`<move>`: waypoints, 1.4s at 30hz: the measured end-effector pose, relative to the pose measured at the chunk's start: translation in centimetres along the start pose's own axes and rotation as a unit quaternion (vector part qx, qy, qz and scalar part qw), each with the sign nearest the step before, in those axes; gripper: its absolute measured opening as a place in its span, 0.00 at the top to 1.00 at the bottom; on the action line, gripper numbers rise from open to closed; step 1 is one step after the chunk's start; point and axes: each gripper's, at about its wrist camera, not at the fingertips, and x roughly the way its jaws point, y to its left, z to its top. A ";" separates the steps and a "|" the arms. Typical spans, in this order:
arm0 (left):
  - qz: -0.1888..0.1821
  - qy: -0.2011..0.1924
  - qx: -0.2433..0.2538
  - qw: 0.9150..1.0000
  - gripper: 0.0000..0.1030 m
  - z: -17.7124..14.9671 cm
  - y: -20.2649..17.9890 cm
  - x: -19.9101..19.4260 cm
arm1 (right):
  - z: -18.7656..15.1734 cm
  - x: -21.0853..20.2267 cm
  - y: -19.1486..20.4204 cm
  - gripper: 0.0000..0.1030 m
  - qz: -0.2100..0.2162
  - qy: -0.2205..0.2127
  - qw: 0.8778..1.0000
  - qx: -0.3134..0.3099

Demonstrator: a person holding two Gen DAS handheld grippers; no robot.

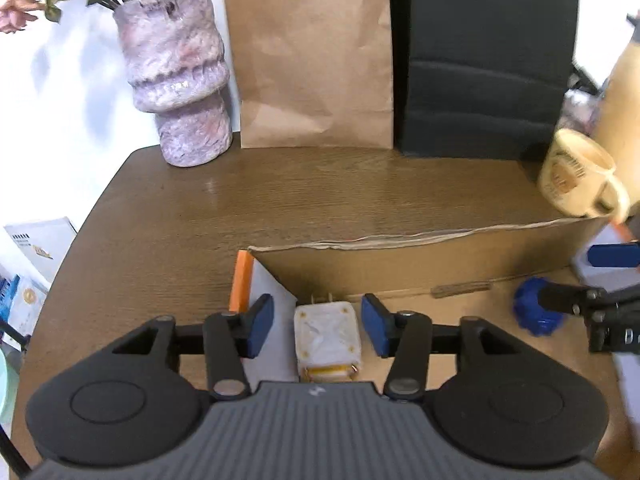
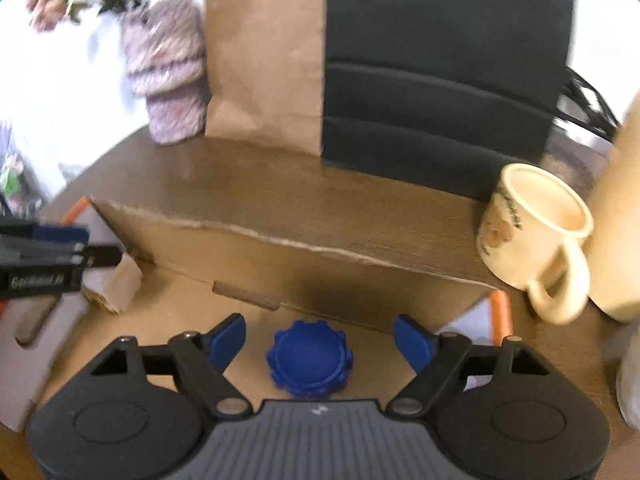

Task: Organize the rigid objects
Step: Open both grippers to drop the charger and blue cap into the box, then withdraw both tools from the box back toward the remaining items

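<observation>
**A:** Charger block [image 1: 328,334] sits dead centre between our left gripper [image 1: 318,326] pads, on the floor of the cardboard box [image 1: 400,264], near its left end. Jaws spread, a clear gap on both sides, nothing gripped.

**B:** Axis?

**A:** Long axis runs straight away from us, prongs pointing at the box's far wall. Our pads face its two long flanks, so we judge a straight close would catch it.

**B:** Right side?

**A:** Same picture. Blue cap [image 2: 309,360] lies flat on the box floor, centred between our right gripper [image 2: 319,344] pads, which stand wide and clear of it. It's round, so no axis to worry about.

**B:** Who's nearer what?

**A:** Left owns the charger, right owns the cap; the two are well apart along the box. Mug [image 2: 534,236] stands outside, beyond the box's right end, nearer our right.
</observation>
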 end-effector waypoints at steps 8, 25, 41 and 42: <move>0.010 -0.056 -0.015 0.998 0.06 -1.0 0.8 -13.1 | -1.0 -11.4 -0.6 0.05 -0.020 -0.042 0.999 -0.006; 0.015 -0.144 -0.032 0.989 0.00 -13.8 2.1 -30.6 | -12.5 -27.0 2.4 0.00 -0.003 -0.109 0.994 -0.019; 0.054 -0.273 -0.047 0.959 0.00 -31.5 -0.3 -36.9 | -28.1 -34.2 7.1 0.00 -0.024 -0.219 0.974 -0.061; 0.055 -0.280 -0.043 0.958 0.00 -32.4 -0.7 -37.3 | -29.3 -34.5 7.3 0.00 -0.024 -0.224 0.972 -0.058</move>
